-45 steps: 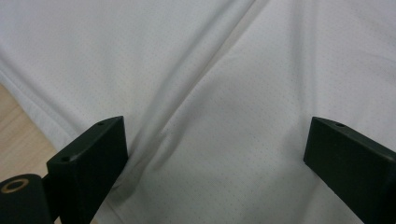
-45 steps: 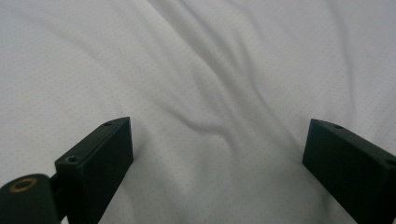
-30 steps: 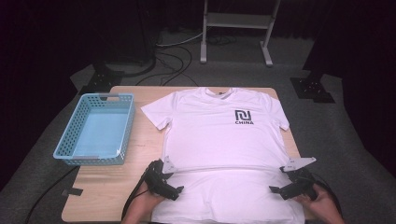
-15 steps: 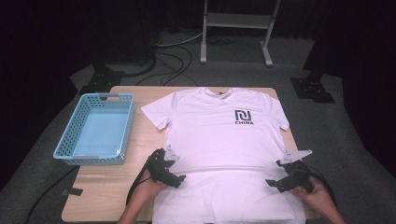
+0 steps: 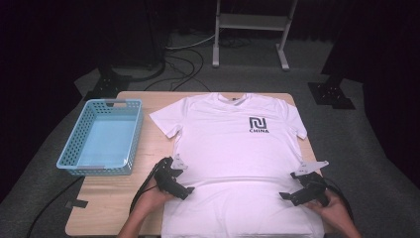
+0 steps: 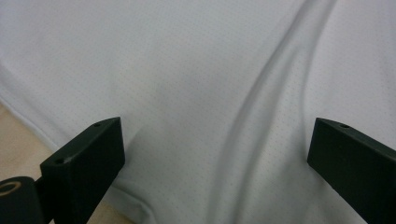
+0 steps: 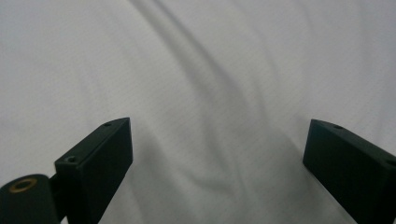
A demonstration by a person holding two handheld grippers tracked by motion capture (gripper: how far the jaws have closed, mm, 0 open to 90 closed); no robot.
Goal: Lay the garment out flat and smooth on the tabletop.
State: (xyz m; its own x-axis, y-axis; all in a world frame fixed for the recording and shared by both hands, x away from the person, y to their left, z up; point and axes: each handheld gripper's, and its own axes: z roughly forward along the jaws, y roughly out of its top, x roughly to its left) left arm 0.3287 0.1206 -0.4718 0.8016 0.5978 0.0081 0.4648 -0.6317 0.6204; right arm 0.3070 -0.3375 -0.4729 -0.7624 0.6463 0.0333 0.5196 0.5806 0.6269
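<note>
Across the near half of the table point(image 5: 109, 208) lies the white T-shirt point(image 5: 233, 144), front up, collar toward the far edge and hem hanging off the near edge, with the blue basket point(image 5: 101, 136) just beside its left sleeve. Compared with one second ago, I see both grippers moved inward from the shirt's side edges: the left gripper point(image 5: 184, 190) now rests over the left flank of the lower shirt, the right gripper point(image 5: 286, 197) over the right flank, each with its tips on or just above the cloth. A faint crosswise crease runs between them. In both gripper views the jaws stand wide apart with nothing between them but flat fabric (no pinch yet), so I judge the work to be at the approach stage of a grasp for folding the lower part of the shirt.

In the left gripper view a raised wrinkle point(image 6: 275, 93) runs between the jaws and the side seam point(image 6: 28, 119) borders bare wood; in the right gripper view a similar ridge point(image 7: 210, 88) crosses the cloth. I cannot tell whether the jaw tips actually touch the fabric. The hem is cut off at the bottom of the high view, and the person's hands are partly cropped there
</note>
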